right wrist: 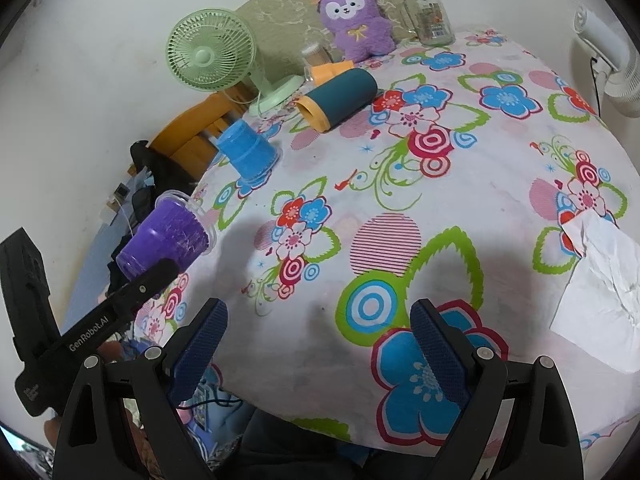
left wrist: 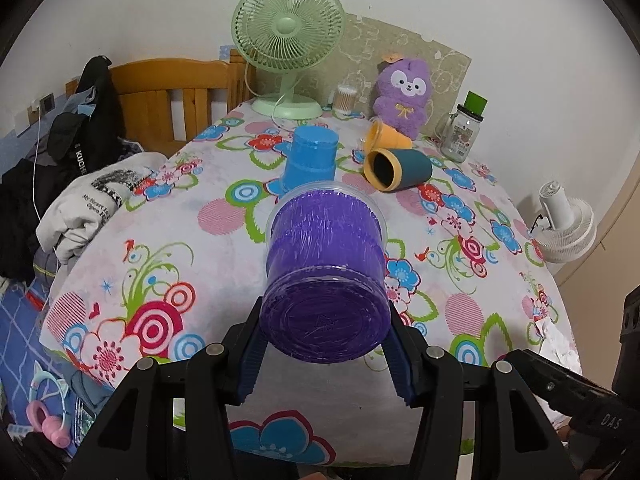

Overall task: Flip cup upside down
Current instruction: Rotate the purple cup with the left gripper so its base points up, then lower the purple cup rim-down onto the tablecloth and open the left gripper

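My left gripper (left wrist: 325, 354) is shut on a purple plastic cup (left wrist: 326, 276), gripping it near its base. The cup is tilted, base toward the camera and clear rim pointing away, held above the flowered tablecloth (left wrist: 192, 248). In the right wrist view the same cup (right wrist: 166, 240) hangs at the table's left edge in the left gripper's fingers (right wrist: 154, 276). My right gripper (right wrist: 318, 344) is open and empty over the near part of the table. A blue cup (left wrist: 312, 156) stands upside down farther back; it also shows in the right wrist view (right wrist: 250, 154).
A teal cup with a yellow rim (left wrist: 398, 170) lies on its side beside an orange cup (left wrist: 390, 136). A green fan (left wrist: 288, 40), a purple plush toy (left wrist: 402, 98) and a glass jar (left wrist: 462, 132) stand at the back. Crumpled paper (right wrist: 600, 284) lies at the right edge. Clothes (left wrist: 80, 200) pile at the left.
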`<action>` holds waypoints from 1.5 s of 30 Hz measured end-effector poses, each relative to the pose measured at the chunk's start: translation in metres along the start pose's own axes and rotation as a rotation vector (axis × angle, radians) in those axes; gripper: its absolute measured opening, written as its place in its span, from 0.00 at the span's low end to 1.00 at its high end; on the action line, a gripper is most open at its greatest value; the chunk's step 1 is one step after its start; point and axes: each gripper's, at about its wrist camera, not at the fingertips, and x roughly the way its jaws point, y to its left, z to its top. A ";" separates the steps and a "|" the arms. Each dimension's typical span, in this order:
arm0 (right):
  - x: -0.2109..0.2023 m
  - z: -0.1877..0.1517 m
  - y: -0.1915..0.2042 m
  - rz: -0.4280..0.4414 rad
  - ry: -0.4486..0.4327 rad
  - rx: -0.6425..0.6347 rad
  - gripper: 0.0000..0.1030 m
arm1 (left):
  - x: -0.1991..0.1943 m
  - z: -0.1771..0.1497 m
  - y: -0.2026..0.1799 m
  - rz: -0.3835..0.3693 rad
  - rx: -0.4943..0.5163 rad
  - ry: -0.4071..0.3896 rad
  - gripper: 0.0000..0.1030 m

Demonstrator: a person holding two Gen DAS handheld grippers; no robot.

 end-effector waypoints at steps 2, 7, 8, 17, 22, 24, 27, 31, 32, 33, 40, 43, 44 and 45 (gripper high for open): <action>0.000 0.002 0.004 0.002 -0.002 -0.010 0.92 | -0.004 0.004 0.000 -0.001 0.004 -0.008 0.54; 0.001 0.004 0.011 0.010 -0.003 -0.031 0.92 | -0.010 0.009 0.001 -0.003 0.014 -0.013 0.54; 0.002 0.005 0.013 0.012 -0.002 -0.034 0.92 | -0.011 0.010 0.002 -0.001 0.015 -0.014 0.54; 0.009 0.005 0.019 0.017 0.016 -0.045 0.92 | -0.012 0.011 0.007 0.004 0.014 -0.001 0.54; 0.010 0.006 0.020 0.017 0.020 -0.045 0.92 | -0.012 0.011 0.007 0.004 0.015 -0.002 0.54; 0.011 0.006 0.020 0.017 0.021 -0.045 0.92 | -0.012 0.011 0.007 0.003 0.014 -0.001 0.54; 0.013 0.006 0.020 0.015 0.024 -0.043 0.92 | -0.012 0.011 0.007 0.003 0.016 -0.001 0.54; 0.013 0.006 0.020 0.016 0.025 -0.042 0.92 | -0.012 0.010 0.008 0.004 0.021 0.005 0.54; 0.014 0.006 0.020 0.017 0.025 -0.041 0.92 | -0.012 0.010 0.007 0.004 0.022 0.006 0.54; 0.014 0.006 0.019 0.017 0.026 -0.040 0.92 | -0.012 0.010 0.006 0.004 0.024 0.006 0.54; 0.017 0.006 0.016 0.017 0.033 -0.035 0.92 | -0.008 0.010 0.003 0.005 0.037 0.015 0.53; 0.017 0.006 0.015 0.016 0.034 -0.031 0.92 | -0.008 0.010 0.002 0.004 0.037 0.016 0.53; 0.017 0.007 0.015 0.015 0.034 -0.030 0.92 | -0.007 0.010 0.002 0.005 0.037 0.016 0.53; 0.017 0.007 0.015 0.015 0.034 -0.030 0.92 | -0.007 0.010 0.002 0.004 0.037 0.015 0.53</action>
